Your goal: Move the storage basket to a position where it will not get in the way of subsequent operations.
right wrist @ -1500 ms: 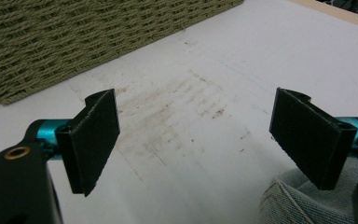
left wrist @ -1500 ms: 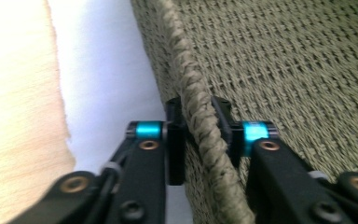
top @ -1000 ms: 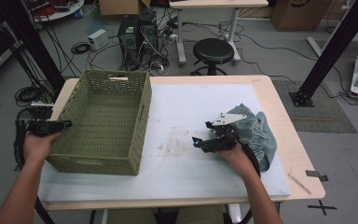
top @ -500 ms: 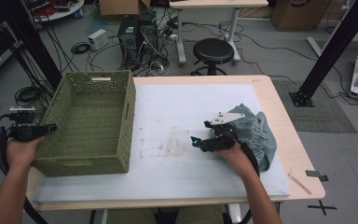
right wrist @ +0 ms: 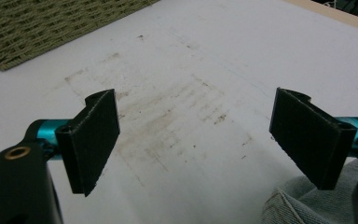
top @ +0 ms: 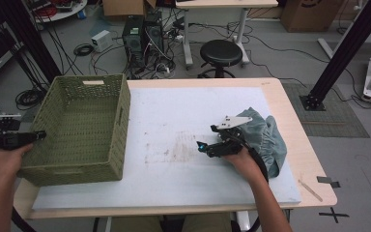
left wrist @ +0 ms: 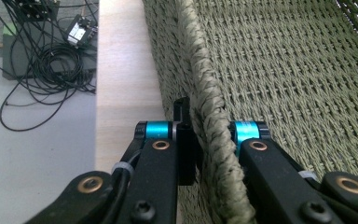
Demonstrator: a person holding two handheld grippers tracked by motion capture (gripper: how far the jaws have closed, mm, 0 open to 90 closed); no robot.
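A green woven basket [top: 118,125] stands at the table's left end, and its left side hangs past the table edge. My left gripper [top: 38,135] is shut on the basket's left rim [left wrist: 209,107], one jaw outside the wall and one inside. A grey-green cloth [top: 268,140] lies bunched on the right of the white mat. My right gripper [top: 204,146] rests just left of the cloth, pointing left across the mat. In the right gripper view the right gripper [right wrist: 196,140] stands open with only stained mat between its pads, and the cloth [right wrist: 298,205] is at the lower right.
The white mat [top: 183,111] covers most of the wooden table [top: 299,145]. A black stool [top: 221,50], a computer tower [top: 142,38] and floor cables [top: 29,96] lie beyond the far and left edges. A black frame post [top: 340,53] stands at the right.
The left hand has dragged the basket leftward by its rim, so it now overhangs the table's left edge. The right hand and the cloth have stayed put.
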